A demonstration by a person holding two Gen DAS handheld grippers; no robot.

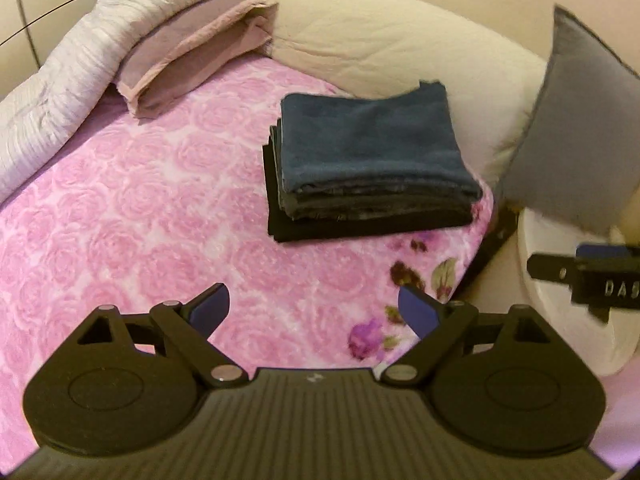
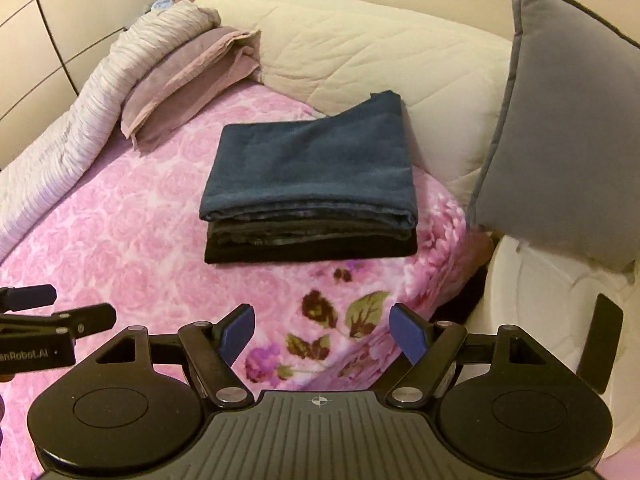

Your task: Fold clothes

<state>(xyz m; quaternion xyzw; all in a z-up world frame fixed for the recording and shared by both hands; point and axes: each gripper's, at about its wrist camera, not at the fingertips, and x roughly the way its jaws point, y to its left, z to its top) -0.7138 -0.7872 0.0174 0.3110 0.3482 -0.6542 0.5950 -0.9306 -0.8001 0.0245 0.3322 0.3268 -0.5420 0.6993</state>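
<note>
Pink, rose-patterned fleece covers the bed (image 1: 140, 208) across the lower and left parts of both views, with darker flowers and leaves printed near its edge at lower centre. In the upper left a rolled, ribbed pale quilt (image 1: 76, 60) lies along the far side, and a folded mauve pillowcase (image 1: 196, 48) leans against it. A cream quilted headboard cushion (image 2: 360, 52) fills the upper middle, and a grey cushion (image 2: 560, 140) stands upright at the right edge, over a white rounded object (image 2: 536, 300) beside the bed. Nothing lies between the tools and the clothes. The stack of folded clothes (image 2: 312, 184) sits at centre frame on the fleece, just in front of the cream cushion: a dark blue piece on top, grey layers under it and a black piece at the bottom, edges roughly squared, the blue top slightly rumpled at its far corner. The left gripper (image 1: 314, 310) and the right gripper (image 2: 322, 332) both hover low in frame, blue pads spread apart, gripping nothing and well short of the stack.
</note>
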